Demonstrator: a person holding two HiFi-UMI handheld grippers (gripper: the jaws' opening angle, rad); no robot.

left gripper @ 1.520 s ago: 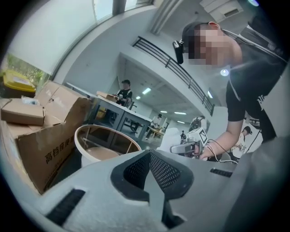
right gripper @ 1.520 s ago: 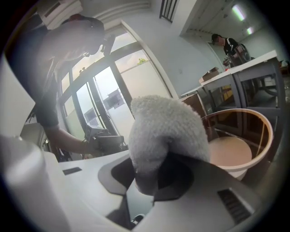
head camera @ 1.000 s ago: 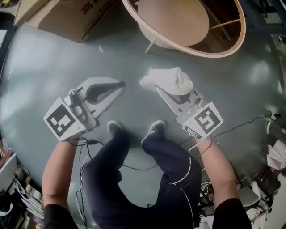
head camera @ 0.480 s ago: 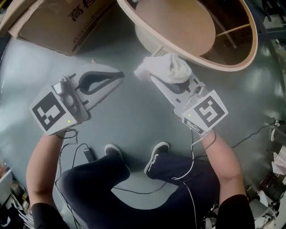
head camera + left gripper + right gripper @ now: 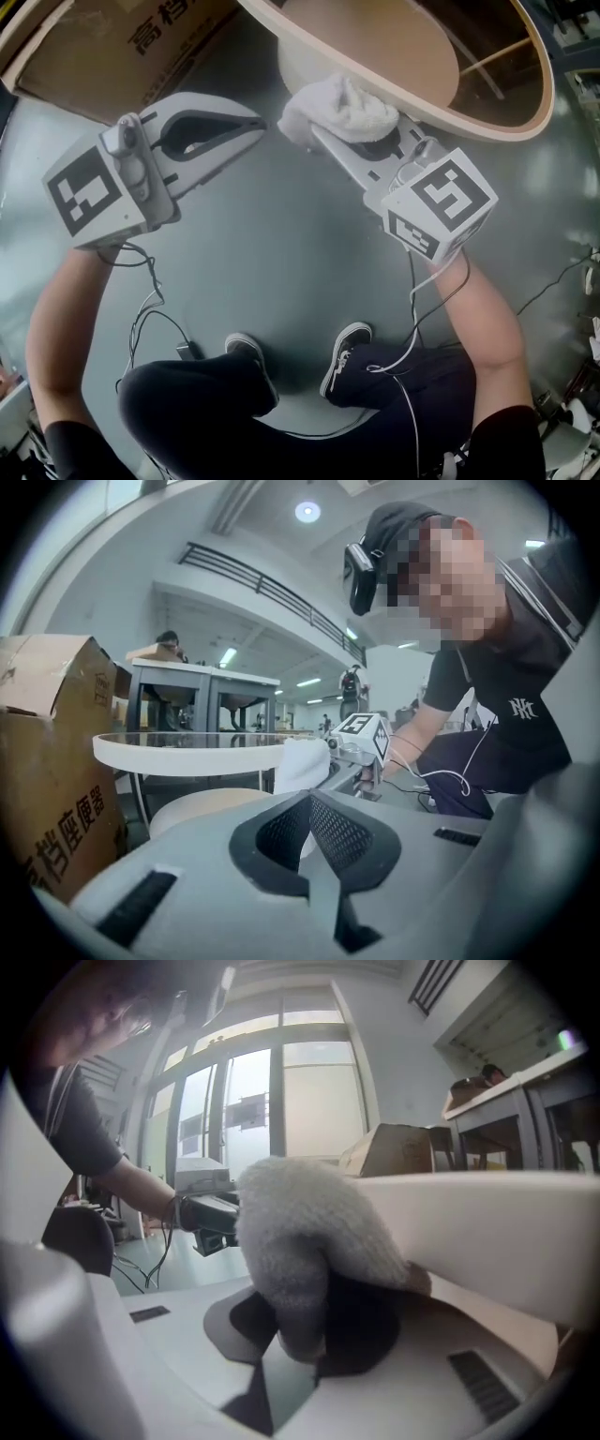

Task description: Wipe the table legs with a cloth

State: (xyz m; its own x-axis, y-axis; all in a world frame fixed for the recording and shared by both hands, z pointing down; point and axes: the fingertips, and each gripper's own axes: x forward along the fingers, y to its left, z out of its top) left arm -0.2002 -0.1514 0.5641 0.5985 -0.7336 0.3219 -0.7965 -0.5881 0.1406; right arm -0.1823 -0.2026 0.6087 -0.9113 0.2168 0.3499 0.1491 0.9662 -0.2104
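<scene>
My right gripper (image 5: 323, 131) is shut on a bunched white cloth (image 5: 342, 108). The cloth presses against the underside of the round table's pale rim (image 5: 530, 112). In the right gripper view the cloth (image 5: 300, 1232) bulges out of the jaws (image 5: 309, 1335) and touches the cream table edge (image 5: 487, 1222). My left gripper (image 5: 255, 125) sits to the left of the cloth, shut with nothing in it. In the left gripper view its dark pads (image 5: 309, 808) meet. Beyond them are the cloth (image 5: 300, 761) and the table top (image 5: 187, 752). A thin table leg (image 5: 487, 54) shows through the top.
A cardboard box (image 5: 141, 37) lies on the grey floor at the upper left, close to the table (image 5: 47, 761). The person's two shoes (image 5: 248, 352) stand below the grippers. Cables (image 5: 150, 309) trail over the floor by the left arm.
Both grippers have moved forward toward the table. The cloth has gone from open floor to the table's rim. The person's feet now lie farther behind the grippers.
</scene>
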